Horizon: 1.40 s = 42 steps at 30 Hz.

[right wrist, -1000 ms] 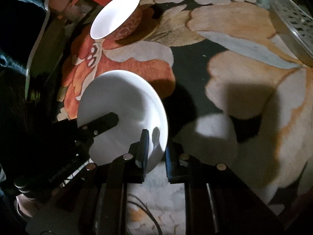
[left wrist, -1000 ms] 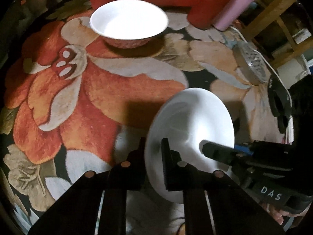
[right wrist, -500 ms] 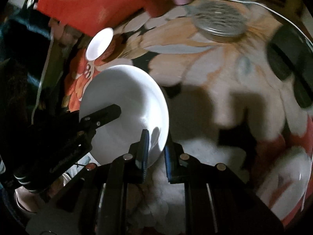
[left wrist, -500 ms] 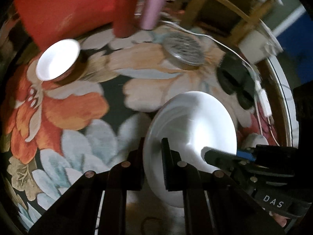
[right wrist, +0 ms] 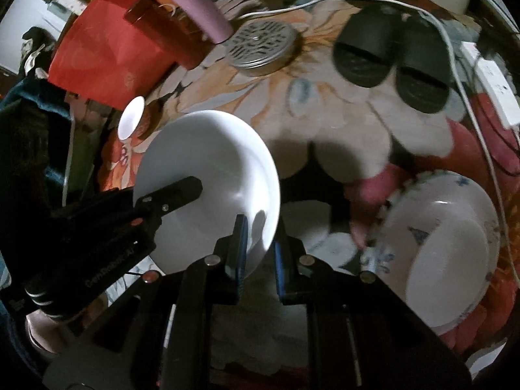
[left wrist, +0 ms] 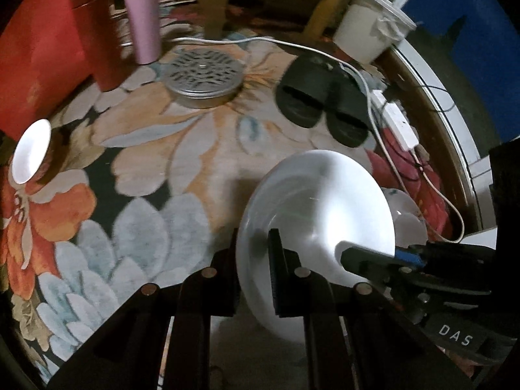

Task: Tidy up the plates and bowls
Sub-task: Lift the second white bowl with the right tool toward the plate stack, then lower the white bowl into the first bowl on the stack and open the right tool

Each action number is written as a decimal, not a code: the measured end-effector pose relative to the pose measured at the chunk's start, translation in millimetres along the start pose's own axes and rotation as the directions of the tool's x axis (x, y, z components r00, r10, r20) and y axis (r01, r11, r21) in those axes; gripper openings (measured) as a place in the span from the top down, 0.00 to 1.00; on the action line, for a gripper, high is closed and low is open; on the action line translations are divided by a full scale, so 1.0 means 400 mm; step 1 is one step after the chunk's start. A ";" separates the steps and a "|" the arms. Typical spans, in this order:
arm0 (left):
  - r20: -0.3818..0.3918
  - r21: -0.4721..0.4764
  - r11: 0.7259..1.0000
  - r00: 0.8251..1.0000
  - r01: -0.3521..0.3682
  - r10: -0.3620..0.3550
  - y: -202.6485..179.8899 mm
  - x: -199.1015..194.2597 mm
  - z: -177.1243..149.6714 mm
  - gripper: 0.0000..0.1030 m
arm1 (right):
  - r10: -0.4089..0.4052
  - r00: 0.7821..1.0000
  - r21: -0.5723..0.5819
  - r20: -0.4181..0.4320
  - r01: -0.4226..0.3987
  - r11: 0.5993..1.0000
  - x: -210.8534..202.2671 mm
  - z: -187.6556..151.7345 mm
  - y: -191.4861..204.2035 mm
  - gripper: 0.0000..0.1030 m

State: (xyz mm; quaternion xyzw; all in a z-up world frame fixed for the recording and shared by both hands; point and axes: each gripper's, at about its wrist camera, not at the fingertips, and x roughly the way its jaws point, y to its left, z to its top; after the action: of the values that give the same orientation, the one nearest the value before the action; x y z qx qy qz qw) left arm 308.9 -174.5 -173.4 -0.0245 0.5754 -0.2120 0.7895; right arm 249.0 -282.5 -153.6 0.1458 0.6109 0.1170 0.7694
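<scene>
Both grippers clamp one white plate [right wrist: 208,175], held in the air above the flowered rug [left wrist: 182,149]: the left gripper [left wrist: 253,269] pinches its left rim, the right gripper [right wrist: 260,250] its right rim. To the plate's right a stack of blue-patterned white dishes [right wrist: 448,250] lies on the rug; a small white bowl [left wrist: 31,156] sits well left of it.

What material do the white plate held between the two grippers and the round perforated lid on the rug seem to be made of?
White plate: probably glazed ceramic or porcelain, though melamine is possible; it is smooth, plain white and glossy, with soft highlights.
Round perforated lid: it looks like metal, perhaps tin or steel; it has a dull grey sheen, punched slots and a thin rolled rim.
</scene>
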 end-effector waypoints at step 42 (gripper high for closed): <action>-0.172 0.223 0.964 0.979 0.143 -0.105 -0.469 0.226 -0.043 0.49 | -0.119 0.993 0.349 -0.001 0.112 0.931 -0.124 -0.202 -0.455 0.83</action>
State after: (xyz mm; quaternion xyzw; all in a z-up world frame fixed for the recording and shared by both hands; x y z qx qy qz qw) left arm 258.0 -374.4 -207.5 0.0495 0.6047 -0.3288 0.7237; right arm 159.4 -463.0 -192.6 0.2446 0.6215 -0.0397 0.7431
